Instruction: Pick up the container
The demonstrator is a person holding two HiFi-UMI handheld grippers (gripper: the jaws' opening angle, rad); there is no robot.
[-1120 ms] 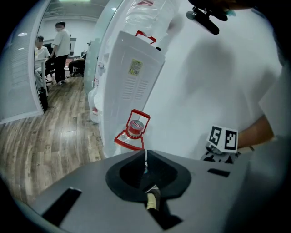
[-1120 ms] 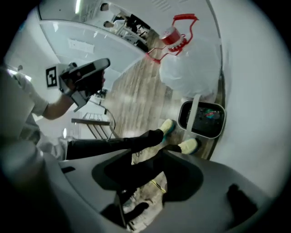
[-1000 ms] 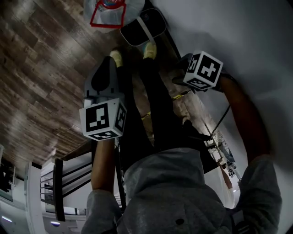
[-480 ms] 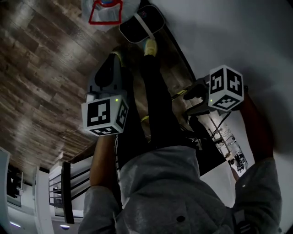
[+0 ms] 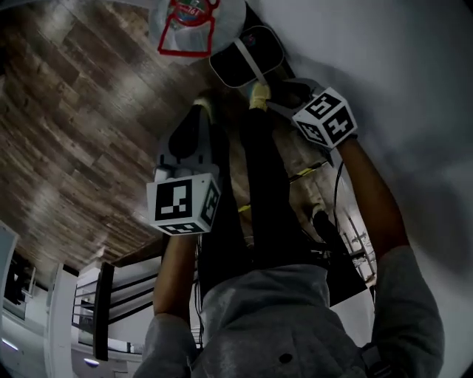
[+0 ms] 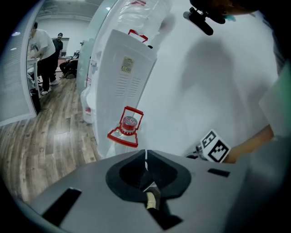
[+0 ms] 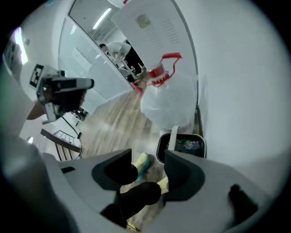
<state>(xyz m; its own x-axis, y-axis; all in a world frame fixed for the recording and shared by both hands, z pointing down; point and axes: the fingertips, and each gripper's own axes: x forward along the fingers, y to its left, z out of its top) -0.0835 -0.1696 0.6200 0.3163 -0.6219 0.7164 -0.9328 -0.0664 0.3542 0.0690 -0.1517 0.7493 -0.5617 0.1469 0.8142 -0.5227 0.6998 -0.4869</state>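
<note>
A small black container (image 5: 247,55) with a white handle stands on the floor against the white wall, just past my shoes. In the right gripper view the same black container (image 7: 184,145) lies just beyond the jaws, with something colourful inside. My right gripper (image 5: 284,92) hovers close to it, open and holding nothing (image 7: 148,166). A clear water jug (image 5: 194,22) with a red cap and red handle stands beside the container, and its cap also shows in the left gripper view (image 6: 127,125). My left gripper (image 5: 188,136) hangs over the floor, jaws pressed together and empty (image 6: 146,159).
I stand on a wood floor (image 5: 81,118) by a white wall (image 5: 399,66). My legs and yellow-green shoes (image 7: 142,163) are right below the right gripper. A white water dispenser (image 6: 122,82) stands behind the jug. People are at desks far off (image 6: 43,54).
My right gripper has swung from out at the right up toward the black container. The left gripper has hardly moved. The whole view has shifted slightly.
</note>
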